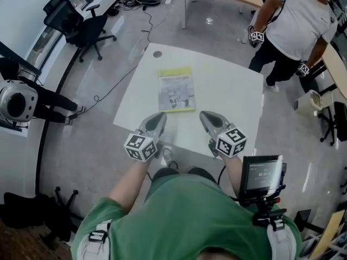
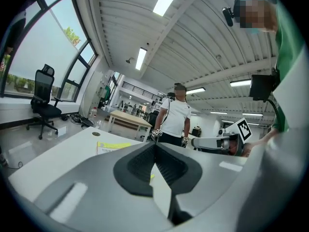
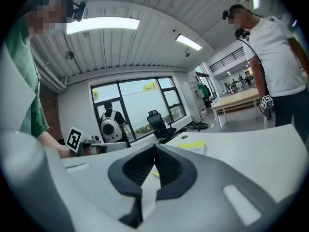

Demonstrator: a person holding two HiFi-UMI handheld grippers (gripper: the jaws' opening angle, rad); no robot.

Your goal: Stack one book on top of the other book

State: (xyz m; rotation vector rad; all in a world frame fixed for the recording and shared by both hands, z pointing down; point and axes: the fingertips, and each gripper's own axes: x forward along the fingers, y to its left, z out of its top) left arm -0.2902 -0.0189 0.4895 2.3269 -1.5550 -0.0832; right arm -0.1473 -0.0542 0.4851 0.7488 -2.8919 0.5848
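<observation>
Head view: book point(image 1: 176, 89) with a yellow-green cover lies flat near the middle of the white surface point(image 1: 230, 93), somewhat toward its left edge. Only one cover shows; whether a second book lies beneath cannot be told here. Left gripper point(image 1: 161, 116) and right gripper point(image 1: 204, 115) are side by side over the near edge, apart from the book, tips pointing toward it. A person in a white shirt point(image 1: 301, 20) stands beyond the far right corner.

Left gripper view: fingers point(image 2: 140, 166) are closed tip to tip with nothing between them. Book point(image 2: 113, 146) lies ahead on the surface, clear of the tips. The person point(image 2: 176, 117) stands behind it.

Right gripper view: fingers point(image 3: 135, 170) are closed together and empty. Book point(image 3: 193, 145) lies ahead and to the right, untouched.
</observation>
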